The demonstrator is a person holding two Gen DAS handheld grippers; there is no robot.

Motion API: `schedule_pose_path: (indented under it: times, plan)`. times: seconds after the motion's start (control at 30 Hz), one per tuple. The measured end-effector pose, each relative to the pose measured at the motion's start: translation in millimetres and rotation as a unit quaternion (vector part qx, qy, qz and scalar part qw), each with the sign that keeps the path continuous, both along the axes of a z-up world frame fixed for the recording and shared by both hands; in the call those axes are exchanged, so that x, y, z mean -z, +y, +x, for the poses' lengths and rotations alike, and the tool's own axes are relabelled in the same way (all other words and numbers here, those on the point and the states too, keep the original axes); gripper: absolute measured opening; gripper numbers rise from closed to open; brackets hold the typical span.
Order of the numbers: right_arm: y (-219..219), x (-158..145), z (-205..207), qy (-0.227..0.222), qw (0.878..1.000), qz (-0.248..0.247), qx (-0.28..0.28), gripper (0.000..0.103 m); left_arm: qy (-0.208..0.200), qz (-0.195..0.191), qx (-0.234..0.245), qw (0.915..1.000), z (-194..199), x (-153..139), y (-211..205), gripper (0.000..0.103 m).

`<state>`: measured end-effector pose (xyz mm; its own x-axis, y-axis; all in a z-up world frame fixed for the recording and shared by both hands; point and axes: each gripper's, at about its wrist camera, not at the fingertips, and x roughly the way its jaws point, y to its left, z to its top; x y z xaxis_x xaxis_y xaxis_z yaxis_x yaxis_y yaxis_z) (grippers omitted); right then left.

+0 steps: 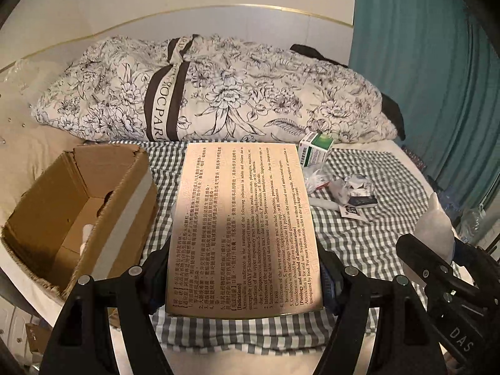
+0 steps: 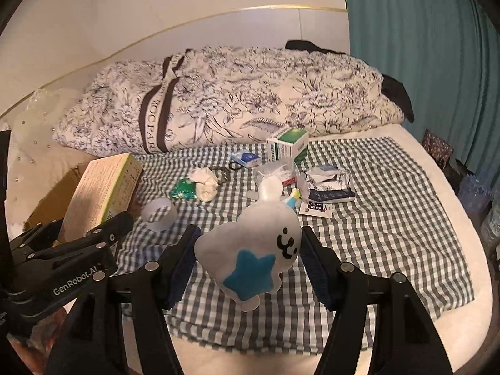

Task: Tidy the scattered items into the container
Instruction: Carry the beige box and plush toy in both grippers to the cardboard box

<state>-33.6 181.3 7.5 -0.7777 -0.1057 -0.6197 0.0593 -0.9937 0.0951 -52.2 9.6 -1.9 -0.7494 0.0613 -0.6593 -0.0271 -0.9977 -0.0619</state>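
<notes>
My left gripper (image 1: 243, 268) is shut on a flat beige medicine box (image 1: 242, 228) with printed text, held above the checked cloth just right of the open cardboard box (image 1: 125, 193). The medicine box also shows in the right wrist view (image 2: 106, 187). My right gripper (image 2: 248, 250) is shut on a white plush toy (image 2: 253, 247) with a blue star and a drawn face, held above the cloth. The toy shows at the right edge of the left wrist view (image 1: 434, 231). Something white lies inside the cardboard box.
On the checked cloth (image 2: 390, 218) lie a green-white carton (image 2: 286, 147), a tape roll (image 2: 157, 214), a crumpled white tissue (image 2: 204, 181), a green packet (image 2: 182, 190), keys (image 2: 223, 175), a foil pack (image 2: 326, 184) and a small card (image 2: 314, 209). A floral duvet (image 2: 218, 100) lies behind. A teal curtain (image 2: 422, 47) hangs right.
</notes>
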Motion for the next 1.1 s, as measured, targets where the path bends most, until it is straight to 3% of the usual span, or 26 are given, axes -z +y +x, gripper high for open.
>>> schedule_pose_path:
  times: [0.47, 0.83, 1.1]
  plan:
    - [-55, -38, 39, 0.037, 0.998, 0.026, -0.032, 0.064, 0.023, 0.018, -0.012, 0.9995, 33, -22, -47, 0.076]
    - [-132, -46, 28, 0.042, 0.995, 0.04, -0.078, 0.064, 0.031, 0.002, -0.049, 0.9983, 32, -31, -123, 0.076]
    - [-192, -47, 10, 0.036, 0.991, 0.051, -0.121, 0.064, 0.021, 0.012, -0.093, 0.9954, 23, -25, -188, 0.076]
